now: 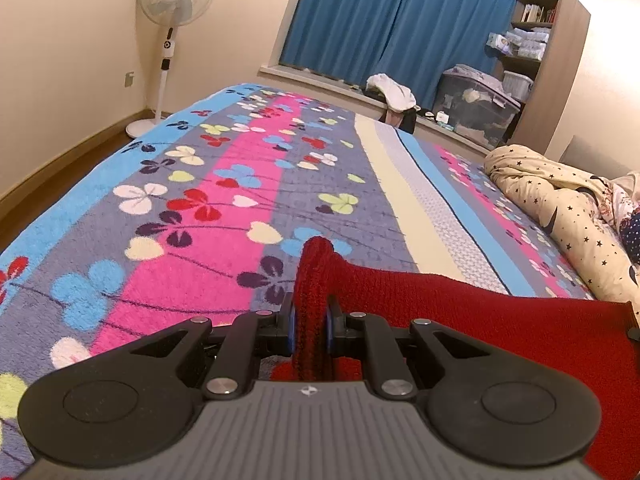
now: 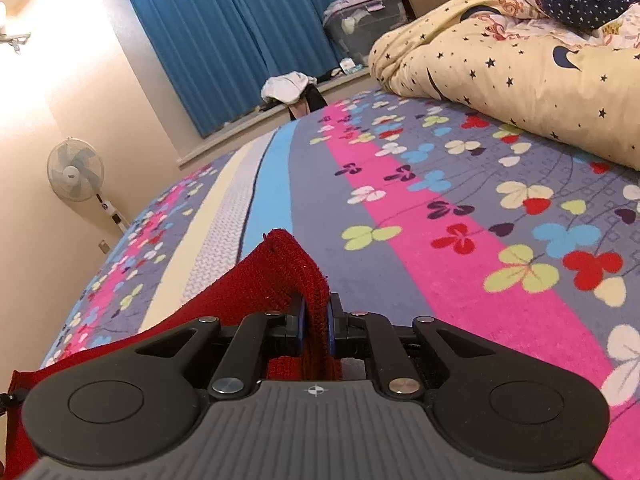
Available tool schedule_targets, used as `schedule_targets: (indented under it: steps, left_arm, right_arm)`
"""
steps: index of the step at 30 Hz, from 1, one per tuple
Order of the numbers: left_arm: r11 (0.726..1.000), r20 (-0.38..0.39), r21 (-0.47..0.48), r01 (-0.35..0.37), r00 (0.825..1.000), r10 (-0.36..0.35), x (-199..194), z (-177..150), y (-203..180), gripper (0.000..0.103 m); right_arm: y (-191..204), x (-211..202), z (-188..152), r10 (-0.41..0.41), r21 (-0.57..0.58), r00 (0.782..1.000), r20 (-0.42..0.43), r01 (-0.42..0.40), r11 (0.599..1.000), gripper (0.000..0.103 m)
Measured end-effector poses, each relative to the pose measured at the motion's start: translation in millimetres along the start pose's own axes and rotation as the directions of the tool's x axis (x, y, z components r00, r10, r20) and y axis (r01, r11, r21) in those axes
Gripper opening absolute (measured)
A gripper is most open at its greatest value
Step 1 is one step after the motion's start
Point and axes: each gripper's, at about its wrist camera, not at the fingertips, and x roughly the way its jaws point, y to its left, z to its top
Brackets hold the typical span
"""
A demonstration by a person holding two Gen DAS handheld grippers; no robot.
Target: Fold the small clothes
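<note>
A red knitted garment hangs stretched between my two grippers above the flowered bed cover. My left gripper is shut on one corner of it, and a bunched fold sticks up past the blue pads. From there the cloth runs off to the right. In the right wrist view my right gripper is shut on the other corner of the red garment, and the cloth trails away to the lower left. Its lower part is hidden behind the gripper bodies.
A rolled cream quilt with stars lies along the right side of the bed. A standing fan is by the far wall. Blue curtains, a heap of clothes on the sill and a storage box are beyond the bed.
</note>
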Motion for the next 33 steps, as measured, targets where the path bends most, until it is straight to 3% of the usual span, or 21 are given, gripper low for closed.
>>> schedule_targets:
  steps: [16, 26, 29, 31, 33]
  left_arm:
    - [0.998, -0.136, 0.029, -0.052, 0.989, 0.055, 28.8, -18.7, 3.9, 0.015]
    - [0.998, -0.144, 0.023, -0.053, 0.988, 0.055, 28.8, -19.4, 4.9, 0.019]
    - [0.994, -0.176, 0.014, -0.106, 0.979, 0.107, 28.9, -20.4, 8.0, 0.042]
    - [0.991, -0.159, -0.001, -0.135, 0.978, 0.133, 21.5, -20.8, 13.9, 0.045]
    - [0.988, -0.147, -0.023, -0.155, 0.978, 0.149, 9.1, -18.2, 18.1, 0.044]
  right_arm:
    - [-8.2, 33.5, -20.9, -0.122, -0.011, 0.977, -0.176, 0.122, 0.992, 0.011]
    - [-8.5, 33.3, -22.0, -0.131, -0.013, 0.974, -0.184, 0.131, 0.991, 0.012]
    - [-8.8, 32.9, -19.4, -0.153, -0.021, 0.971, -0.186, 0.152, 0.988, 0.023]
    - [-10.2, 26.5, -14.5, -0.212, -0.029, 0.966, -0.150, 0.210, 0.977, 0.054]
    - [-13.4, 16.6, -10.7, -0.261, -0.013, 0.959, -0.113, 0.261, 0.965, 0.052]
